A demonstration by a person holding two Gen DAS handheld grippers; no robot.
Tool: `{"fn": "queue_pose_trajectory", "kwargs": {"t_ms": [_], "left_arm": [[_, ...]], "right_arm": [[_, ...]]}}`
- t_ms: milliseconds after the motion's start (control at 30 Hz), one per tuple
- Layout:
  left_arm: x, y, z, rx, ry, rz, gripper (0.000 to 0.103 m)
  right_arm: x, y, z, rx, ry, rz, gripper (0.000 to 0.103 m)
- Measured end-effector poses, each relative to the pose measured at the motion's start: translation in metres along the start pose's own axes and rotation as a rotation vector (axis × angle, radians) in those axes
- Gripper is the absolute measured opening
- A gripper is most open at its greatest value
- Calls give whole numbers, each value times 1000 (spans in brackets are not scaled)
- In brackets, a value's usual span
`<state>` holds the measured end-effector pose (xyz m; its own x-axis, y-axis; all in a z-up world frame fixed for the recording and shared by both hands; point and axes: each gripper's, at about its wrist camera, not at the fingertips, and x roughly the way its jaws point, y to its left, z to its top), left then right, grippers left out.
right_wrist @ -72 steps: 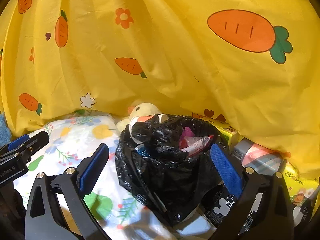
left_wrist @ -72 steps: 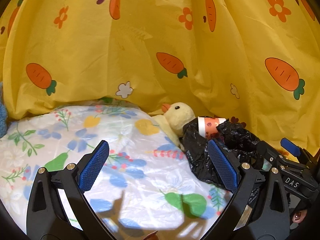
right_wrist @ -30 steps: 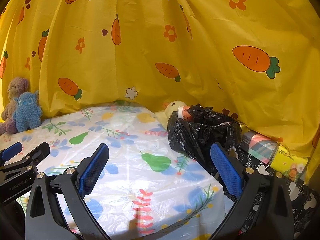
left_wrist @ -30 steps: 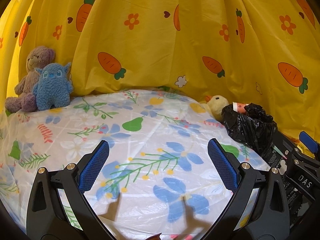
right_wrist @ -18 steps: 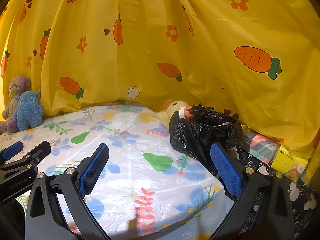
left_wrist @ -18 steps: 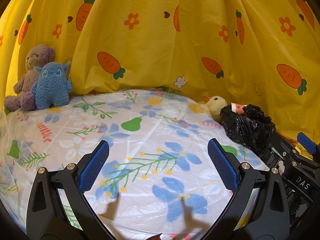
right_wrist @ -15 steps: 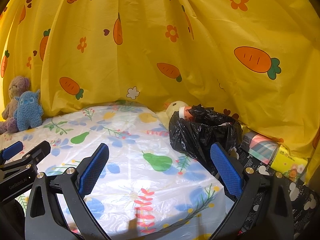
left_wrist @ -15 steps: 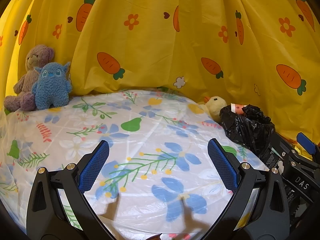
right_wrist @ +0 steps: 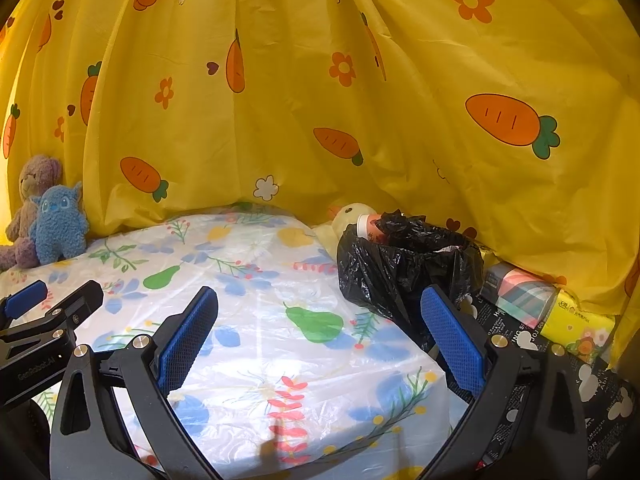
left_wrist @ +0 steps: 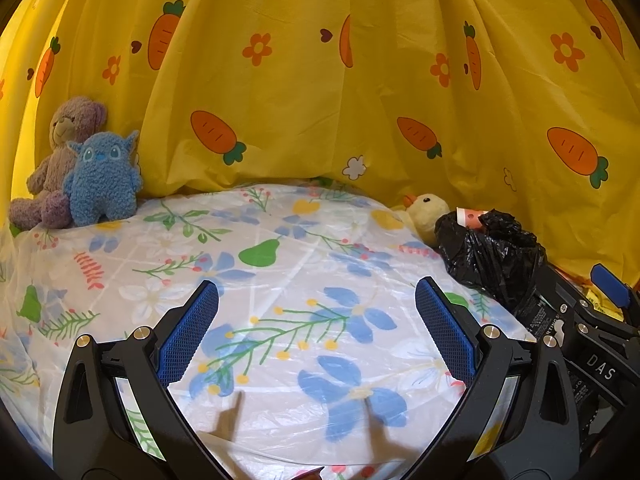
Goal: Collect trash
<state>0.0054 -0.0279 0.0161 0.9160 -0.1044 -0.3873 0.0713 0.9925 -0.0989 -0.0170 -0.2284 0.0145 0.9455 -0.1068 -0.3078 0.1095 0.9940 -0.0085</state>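
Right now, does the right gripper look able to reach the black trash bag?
Probably yes. The right gripper is open and empty, and the black trash bag sits just ahead toward its right finger, with only bare floral sheet between them.

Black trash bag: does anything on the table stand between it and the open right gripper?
Nothing visible does. Only bare floral tablecloth lies between the right gripper and the black trash bag; the plush duck sits behind the bag.

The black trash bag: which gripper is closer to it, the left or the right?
Right. The right gripper sits open just in front of the black trash bag, with one finger overlapping its base. The left gripper, also open, is off to the bag's left, farther away.
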Motion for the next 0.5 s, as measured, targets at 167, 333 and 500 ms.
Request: {"fn": "queue_pose_trajectory", "kwargs": {"t_ms": [167, 333, 500], "left_arm": [[-1, -1, 0, 0, 0, -1, 97], [-2, -1, 1, -2, -2, -2, 97], [-2, -2, 1, -1, -1, -2, 97]], "right_arm": [[0, 0, 0, 0, 0, 2, 97], [0, 1, 0, 0, 1, 0, 97], [-1, 1, 0, 1, 0, 2, 97]]}}
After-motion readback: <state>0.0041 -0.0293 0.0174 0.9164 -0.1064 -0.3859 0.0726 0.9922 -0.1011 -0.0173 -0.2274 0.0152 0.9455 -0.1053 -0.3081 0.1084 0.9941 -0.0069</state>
